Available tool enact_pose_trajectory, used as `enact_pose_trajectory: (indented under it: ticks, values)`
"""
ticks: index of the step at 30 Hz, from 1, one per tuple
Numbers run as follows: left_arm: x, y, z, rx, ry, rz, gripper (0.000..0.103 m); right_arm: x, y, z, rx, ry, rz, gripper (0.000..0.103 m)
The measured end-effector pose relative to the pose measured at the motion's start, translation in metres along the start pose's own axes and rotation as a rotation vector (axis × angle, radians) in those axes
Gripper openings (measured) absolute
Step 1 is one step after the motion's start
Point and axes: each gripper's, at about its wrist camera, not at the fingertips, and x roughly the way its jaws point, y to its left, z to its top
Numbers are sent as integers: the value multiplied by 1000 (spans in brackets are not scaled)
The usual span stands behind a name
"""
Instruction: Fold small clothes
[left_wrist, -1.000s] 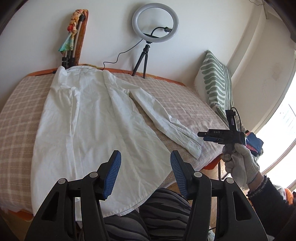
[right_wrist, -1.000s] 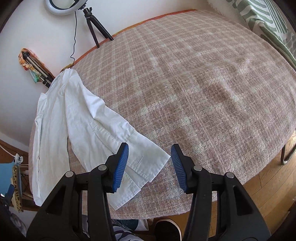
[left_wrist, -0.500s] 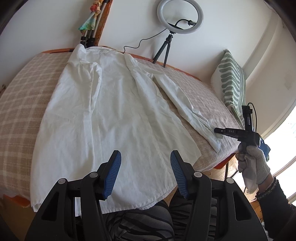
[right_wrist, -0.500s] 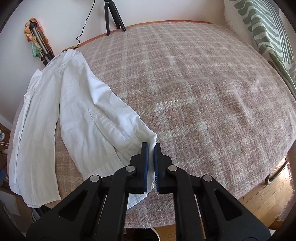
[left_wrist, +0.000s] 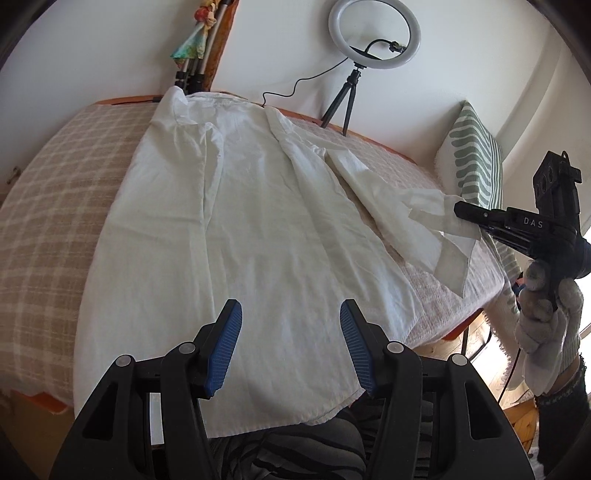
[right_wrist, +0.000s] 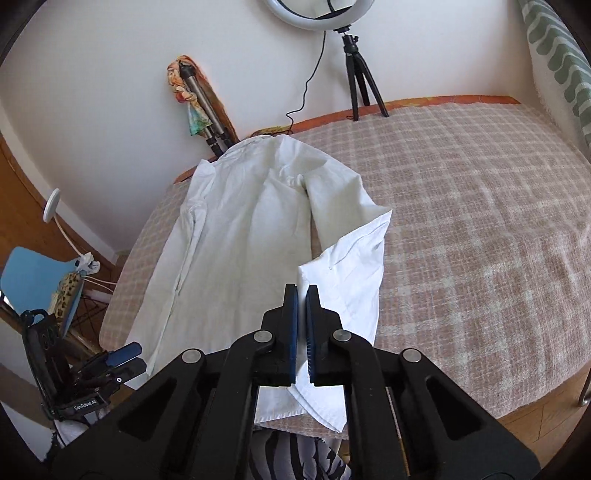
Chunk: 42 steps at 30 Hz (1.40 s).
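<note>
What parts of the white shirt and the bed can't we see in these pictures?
- Left wrist view: the shirt hem's middle is hidden behind the left hand-held gripper.
- Right wrist view: the sleeve cuff edge inside the closed pads is covered by the right hand-held gripper.
- Both views: the bed underside and legs are mostly cut off by the frame edge.
- The shirt's underside is hidden by the shirt itself.

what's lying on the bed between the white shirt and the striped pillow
Nothing but bare plaid blanket between the white shirt and the striped pillow, clearest in the right wrist view.
</note>
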Motion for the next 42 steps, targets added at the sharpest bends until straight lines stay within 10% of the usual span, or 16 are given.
enact_pose_trajectory:
  ticks: [10,16,25,42]
  values:
    - [2,16,-3,-51,9,-2,54,64,71,-47,-224,287,174,6]
    - [20,2,-5,-32,49,-70,54,42,39,-24,-145,216,251,44]
    - [38,-26,-2,-26,50,-96,54,47,-19,16,-15,149,123,44]
    - [98,-164,-29,399,116,8,69,-4,-127,-25,239,82,58,44]
